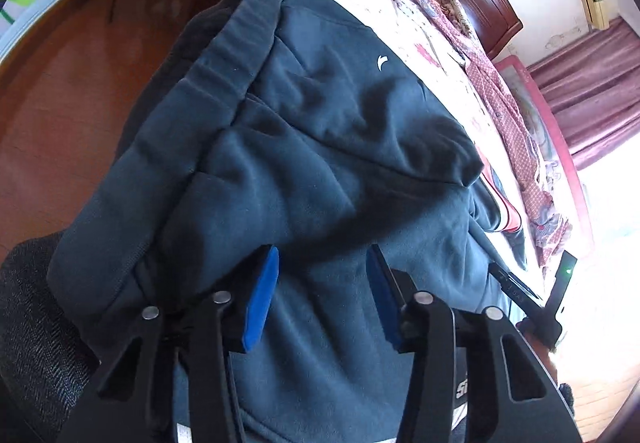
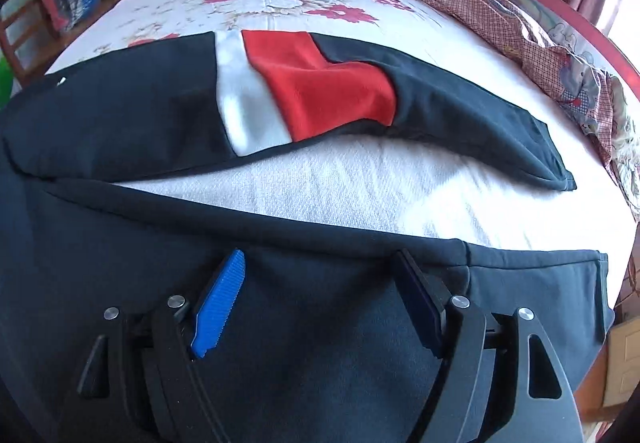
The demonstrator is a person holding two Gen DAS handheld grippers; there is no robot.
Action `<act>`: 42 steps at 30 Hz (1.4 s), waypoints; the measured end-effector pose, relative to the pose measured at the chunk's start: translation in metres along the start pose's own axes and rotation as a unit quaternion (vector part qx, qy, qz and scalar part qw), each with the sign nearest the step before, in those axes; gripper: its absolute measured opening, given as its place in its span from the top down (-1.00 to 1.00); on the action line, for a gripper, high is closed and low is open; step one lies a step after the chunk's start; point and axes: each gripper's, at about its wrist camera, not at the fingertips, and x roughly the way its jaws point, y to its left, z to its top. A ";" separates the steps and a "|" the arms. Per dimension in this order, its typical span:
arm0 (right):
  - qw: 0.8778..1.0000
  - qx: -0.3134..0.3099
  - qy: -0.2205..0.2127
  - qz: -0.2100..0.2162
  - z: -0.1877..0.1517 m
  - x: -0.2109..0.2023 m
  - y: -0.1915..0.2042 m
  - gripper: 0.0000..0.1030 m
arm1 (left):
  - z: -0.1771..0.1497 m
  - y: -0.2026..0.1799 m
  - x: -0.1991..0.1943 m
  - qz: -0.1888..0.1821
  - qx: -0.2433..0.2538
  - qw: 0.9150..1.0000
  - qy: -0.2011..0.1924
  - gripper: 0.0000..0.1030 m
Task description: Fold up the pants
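Left tool [image 1: 322, 263] — jaws apart over the pants [image 1: 320, 115]. Right tool [image 2: 320, 263] likewise, nothing clamped. Legs lie spread on the bed [image 2: 280, 187] — you're pre-fold; next, pinch a hem.

Pants [image 2: 120, 111] lie spread on the bed [image 2: 320, 195], one leg [image 2: 480, 123] stretching right across the mattress, the other leg [image 2: 320, 323] along the near edge below the right claw [image 2: 320, 299]. A crumpled quilt [image 2: 520, 31] lies along the bed's far right side. In the left wrist view, the waistband [image 1: 216, 83] lies at the bed's left edge above the floor [image 1: 80, 103], beyond the left claw [image 1: 324, 291].
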 end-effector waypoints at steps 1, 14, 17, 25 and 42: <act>0.999 0.024 -0.013 0.031 -0.001 -0.012 0.003 -0.38 | 0.001 -0.001 -0.002 -0.002 -0.001 1.000 0.002 0.07; 0.997 -0.012 0.005 0.071 0.012 0.005 0.079 -0.51 | 0.014 -0.023 -0.023 -0.026 0.056 0.998 0.017 -0.82; 0.993 0.013 -0.004 0.116 0.006 -0.023 0.078 -0.51 | 0.043 -0.019 -0.058 -0.036 0.119 0.991 -0.056 -0.96; 0.988 0.032 0.028 0.145 -0.012 -0.055 0.095 -0.51 | 0.168 0.035 -0.041 -0.035 0.216 0.969 -0.111 -0.96; 0.981 0.009 0.103 0.161 -0.016 -0.037 0.145 -0.51 | 0.212 0.065 0.045 -0.120 0.236 0.964 -0.016 0.03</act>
